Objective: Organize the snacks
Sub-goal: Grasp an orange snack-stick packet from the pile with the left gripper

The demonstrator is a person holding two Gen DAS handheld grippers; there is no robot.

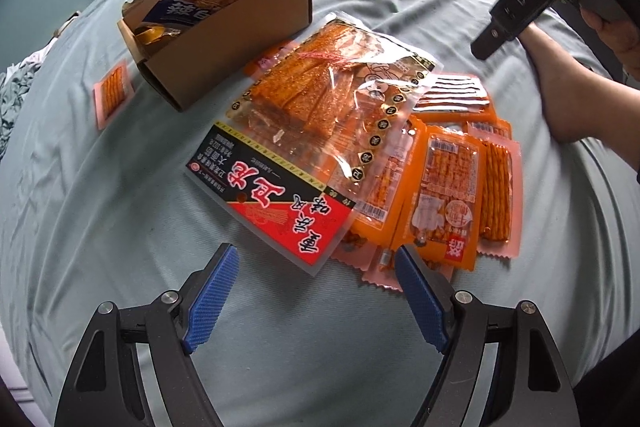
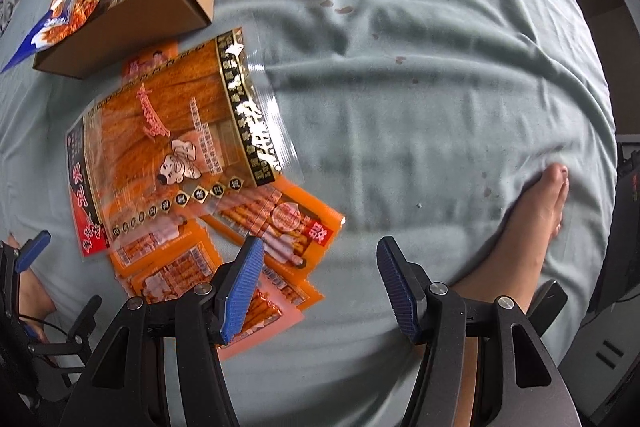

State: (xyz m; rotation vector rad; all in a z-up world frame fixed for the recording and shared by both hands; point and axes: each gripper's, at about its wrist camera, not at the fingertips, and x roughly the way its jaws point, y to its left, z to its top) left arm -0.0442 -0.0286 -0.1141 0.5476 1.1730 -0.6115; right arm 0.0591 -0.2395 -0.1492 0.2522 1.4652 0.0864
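Left wrist alone shows lone pink packet (image 1: 113, 94) beside cardboard box (image 1: 224, 39), left tongs (image 1: 316, 297), right tongs (image 2: 320, 291) both apart, empty

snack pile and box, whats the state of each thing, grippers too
cardboard box: open, torn flap, blue bag sticking out
large clear packet: flat atop the orange packets
orange packets: overlapping pile
left gripper: open, empty
right gripper: open, empty
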